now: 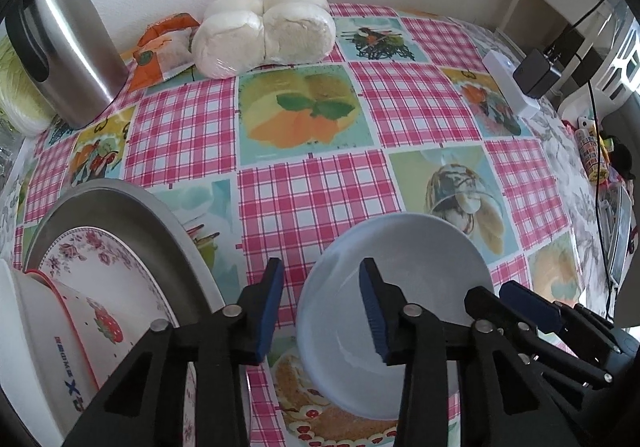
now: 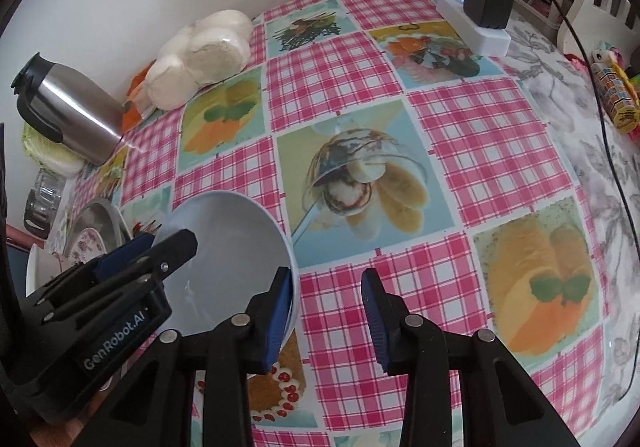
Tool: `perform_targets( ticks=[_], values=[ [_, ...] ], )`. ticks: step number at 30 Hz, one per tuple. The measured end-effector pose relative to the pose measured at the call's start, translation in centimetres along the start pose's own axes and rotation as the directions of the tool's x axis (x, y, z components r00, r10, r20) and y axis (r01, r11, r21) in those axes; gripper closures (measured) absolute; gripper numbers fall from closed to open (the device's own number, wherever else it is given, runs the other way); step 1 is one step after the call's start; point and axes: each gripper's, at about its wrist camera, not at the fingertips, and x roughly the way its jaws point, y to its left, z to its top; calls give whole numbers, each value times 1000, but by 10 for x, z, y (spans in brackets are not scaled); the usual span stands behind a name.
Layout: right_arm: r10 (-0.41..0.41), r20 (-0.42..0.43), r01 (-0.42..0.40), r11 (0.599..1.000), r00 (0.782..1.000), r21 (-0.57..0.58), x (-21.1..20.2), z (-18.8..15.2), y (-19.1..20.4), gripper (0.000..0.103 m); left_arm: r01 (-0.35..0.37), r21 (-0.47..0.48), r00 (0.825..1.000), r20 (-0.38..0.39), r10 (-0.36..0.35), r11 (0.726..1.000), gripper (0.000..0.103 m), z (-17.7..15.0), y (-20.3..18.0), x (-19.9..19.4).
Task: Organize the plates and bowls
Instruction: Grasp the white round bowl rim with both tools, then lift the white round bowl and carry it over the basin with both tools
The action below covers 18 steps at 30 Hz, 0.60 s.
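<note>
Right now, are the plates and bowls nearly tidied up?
Partly. A flowered plate and a strawberry bowl already sit in the metal basin. The pale blue bowl is the one in hand: the left gripper and right gripper each straddle its rim, not clearly clamped. It still stands on the table, so it has yet to join the rest.

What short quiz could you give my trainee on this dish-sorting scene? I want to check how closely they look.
1. True or false: the pale blue bowl sits inside the metal pan.
2. Which lies in the metal pan? A) floral plate B) kettle C) wrapped buns
3. What passes between the left gripper fingers?

Key: 1 false, it is on the tablecloth; 2 A; 3 the bowl's rim.
</note>
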Motion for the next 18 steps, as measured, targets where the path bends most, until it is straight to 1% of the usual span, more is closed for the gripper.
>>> perform_targets(
  ticks=[1,2,5,7,9,12,14,18],
  values=[
    [3,0,-3,1000,1000,4,0,0,0,64,1,3,1000,-4,-1,1000,67,0,-1,2],
    [5,0,-5,1000,1000,6,0,0,-1,64,3,4,1000,-6,-3,1000,73,-1,-1,3],
    [8,-9,-8,1000,1000,6,3,-1,-2,64,-11,7,1000,-11,11,1000,80,-2,-1,6],
    [11,-22,-11,1000,1000,7,7,-2,-2,64,-13,7,1000,-13,13,1000,82,-2,1,8],
    [10,-29,-10,1000,1000,4,11,-3,-1,64,-11,3,1000,-15,11,1000,84,-2,2,9],
    [22,-36,-22,1000,999,-3,15,-4,2,69,-9,7,1000,-13,9,1000,84,-2,2,10],
    [29,-42,-30,1000,999,-7,17,-5,5,75,-8,8,1000,-11,8,1000,84,-2,2,10],
    [60,-53,-60,998,997,-5,23,-6,9,80,-4,7,1000,-8,4,1000,84,-2,2,10]
  ],
)
